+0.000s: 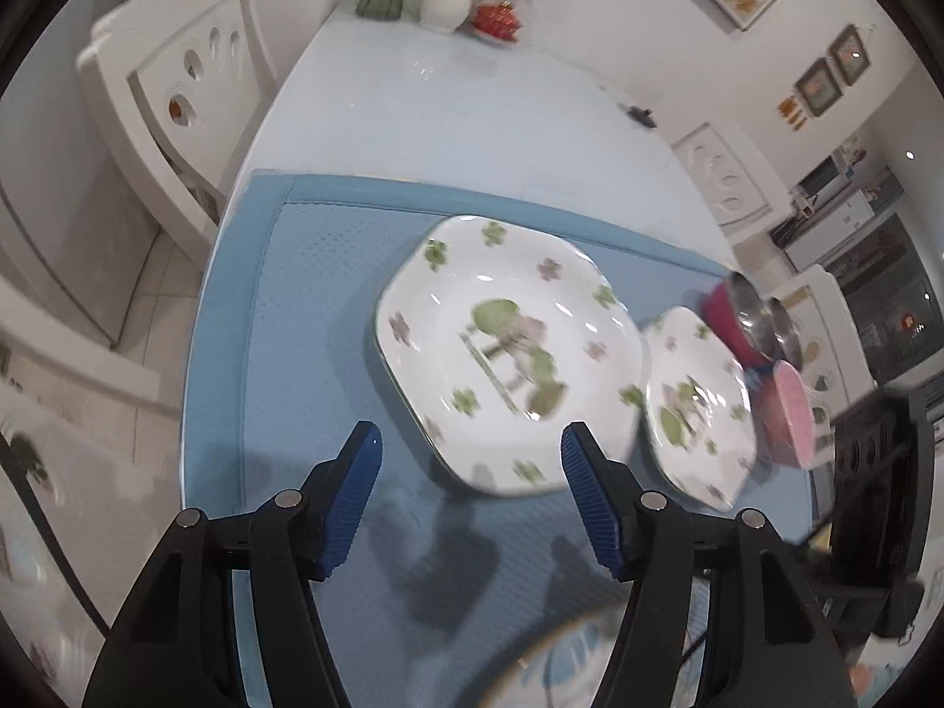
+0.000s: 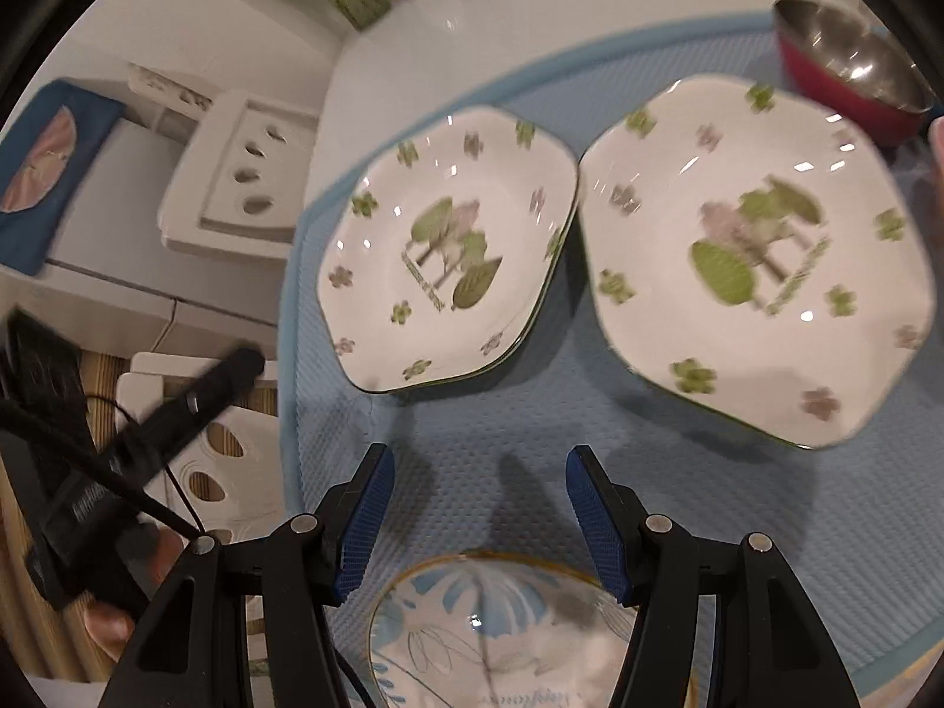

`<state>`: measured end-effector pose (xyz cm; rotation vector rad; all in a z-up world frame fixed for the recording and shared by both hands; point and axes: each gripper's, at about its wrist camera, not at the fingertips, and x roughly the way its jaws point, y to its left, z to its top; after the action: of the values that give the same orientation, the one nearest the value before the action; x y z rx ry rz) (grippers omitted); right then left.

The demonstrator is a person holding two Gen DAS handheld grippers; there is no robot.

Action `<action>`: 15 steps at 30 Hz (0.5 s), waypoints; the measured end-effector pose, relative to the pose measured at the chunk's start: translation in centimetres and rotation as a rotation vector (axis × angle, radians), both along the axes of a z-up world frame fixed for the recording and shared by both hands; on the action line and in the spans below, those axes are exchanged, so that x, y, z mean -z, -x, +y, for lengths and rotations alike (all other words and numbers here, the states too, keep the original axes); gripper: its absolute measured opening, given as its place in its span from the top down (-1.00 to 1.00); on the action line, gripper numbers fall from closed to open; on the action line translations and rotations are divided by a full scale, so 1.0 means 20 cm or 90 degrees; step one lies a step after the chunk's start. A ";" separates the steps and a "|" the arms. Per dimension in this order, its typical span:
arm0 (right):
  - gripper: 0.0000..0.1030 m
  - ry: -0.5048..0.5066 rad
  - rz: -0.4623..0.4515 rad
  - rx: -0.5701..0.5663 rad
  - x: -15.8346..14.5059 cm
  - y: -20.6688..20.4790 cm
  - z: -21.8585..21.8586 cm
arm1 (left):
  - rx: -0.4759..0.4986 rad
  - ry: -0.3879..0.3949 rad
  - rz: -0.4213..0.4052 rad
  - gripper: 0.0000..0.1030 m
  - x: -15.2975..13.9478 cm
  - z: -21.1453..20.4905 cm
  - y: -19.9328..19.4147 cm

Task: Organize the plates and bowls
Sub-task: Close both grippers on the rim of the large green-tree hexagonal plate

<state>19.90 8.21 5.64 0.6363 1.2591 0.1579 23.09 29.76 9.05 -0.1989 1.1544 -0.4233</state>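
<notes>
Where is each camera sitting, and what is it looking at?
Left wrist: sits on the left gripper, looking down at a clover plate on the blue mat; its open blue fingers show.
Right wrist: sits on the right gripper, looking down at two plates; open fingers show.
Shared: both plates, the red bowl, mat.

table (image 1: 377, 118) — blue mat (image 1: 283, 307) | on mat — two floral plates (image 1: 507, 354) (image 2: 761, 259), bowls (image 2: 849, 65)
</notes>
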 end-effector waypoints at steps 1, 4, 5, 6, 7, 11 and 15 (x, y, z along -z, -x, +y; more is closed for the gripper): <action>-0.13 -0.007 0.010 0.008 0.03 -0.03 0.01 | -0.001 0.004 0.007 -0.19 0.03 0.00 -0.04; -0.13 -0.024 0.022 0.037 0.10 -0.09 0.01 | -0.014 0.002 0.030 -0.19 0.10 0.00 -0.17; -0.13 -0.026 0.023 0.043 0.11 -0.11 0.01 | -0.014 0.002 0.032 -0.19 0.12 0.00 -0.20; -0.13 -0.028 0.024 0.048 0.12 -0.14 0.01 | -0.016 0.002 0.034 -0.19 0.14 0.00 -0.25; -0.13 -0.028 0.024 0.051 0.13 -0.16 0.01 | -0.018 0.000 0.037 -0.19 0.16 0.00 -0.28; -0.09 -0.022 0.014 0.073 0.15 -0.25 0.00 | -0.008 0.010 0.048 -0.19 0.23 -0.02 -0.40; 0.09 0.001 0.015 0.073 0.18 -0.31 0.00 | 0.024 0.012 0.056 -0.15 0.29 -0.08 -0.48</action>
<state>26.15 8.21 2.07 0.7091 1.2422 0.0546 32.61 28.24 3.29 -0.2143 1.2421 -0.4631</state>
